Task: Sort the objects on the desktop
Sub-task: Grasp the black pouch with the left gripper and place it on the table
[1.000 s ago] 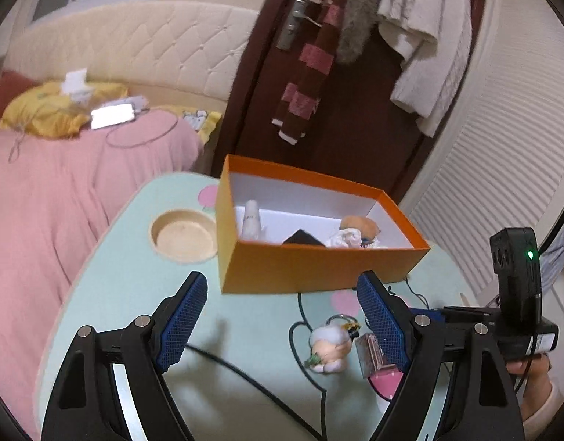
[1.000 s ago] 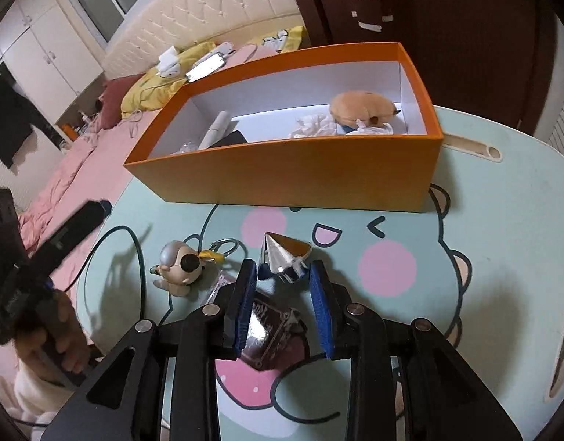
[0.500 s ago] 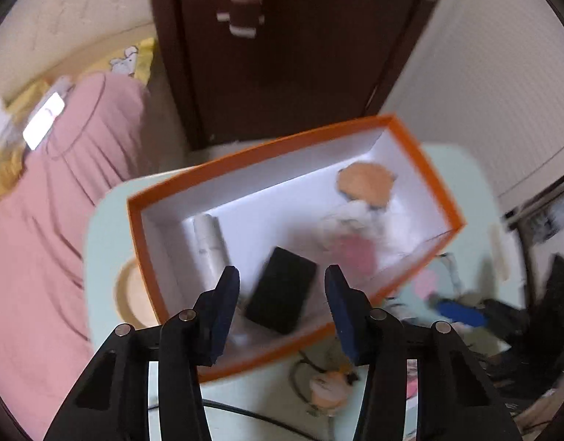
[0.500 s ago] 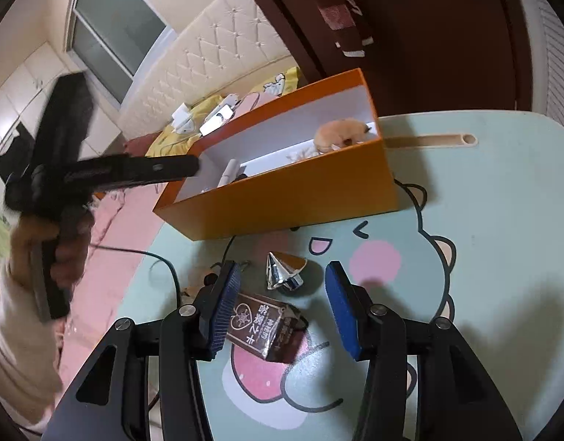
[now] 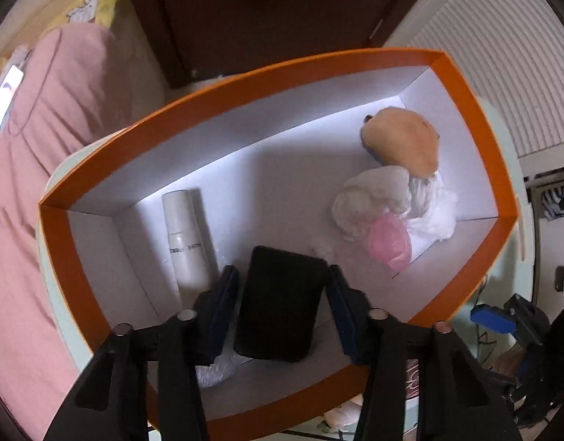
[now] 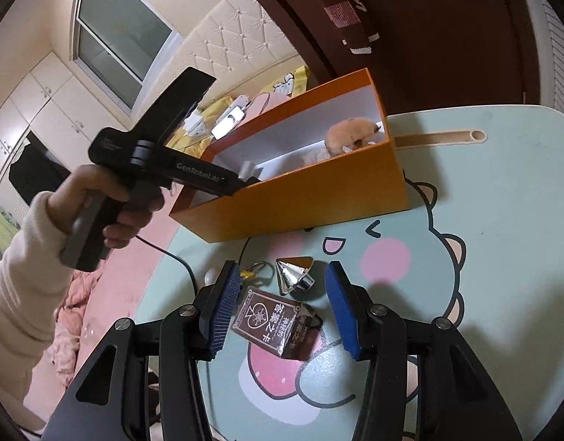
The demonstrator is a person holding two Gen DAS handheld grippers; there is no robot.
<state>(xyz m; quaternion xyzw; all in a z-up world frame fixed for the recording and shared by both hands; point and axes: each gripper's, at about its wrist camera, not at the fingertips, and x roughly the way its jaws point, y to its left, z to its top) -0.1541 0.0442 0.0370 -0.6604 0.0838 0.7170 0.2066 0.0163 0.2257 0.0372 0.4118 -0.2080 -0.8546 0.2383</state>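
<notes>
**A:** Log entry. My left gripper (image 5: pixel 282 294) is down inside the orange box (image 5: pixel 469 84), its pads either side of a black flat case (image 5: pixel 280 305) on the box floor. There is a sliver of gap on both sides, so I read the jaws as parted, not clamped.

**B:** Picking out or just let go?

**A:** One moment won't settle that — a case just dropped in and a case about to be lifted look the same. I'll only note how it lies: flat, near the front wall, beside a white bottle (image 5: pixel 184 235). A tan plush toy (image 5: pixel 403 143), white cloth (image 5: pixel 384 194) and something pink (image 5: pixel 390 240) sit at the far end.

**B:** Right side?

**A:** The right gripper (image 6: pixel 282 307) hangs over the table (image 6: pixel 502 242), jaws wide apart, straddling a dark printed carton (image 6: pixel 273 319) lying on its side. A silver cone-shaped piece (image 6: pixel 295 275) lies just beyond it, and a keyring (image 6: pixel 254 270) to the left, partly hidden by a pad.

**B:** So the loose items are still out.

**A:** Three at least lie on the table, outside the box. My judgement — the carton is the right gripper's target; it calls for lowering, squaring the pads to its long sides, and closing gently, since it looks thin-walled.
</notes>
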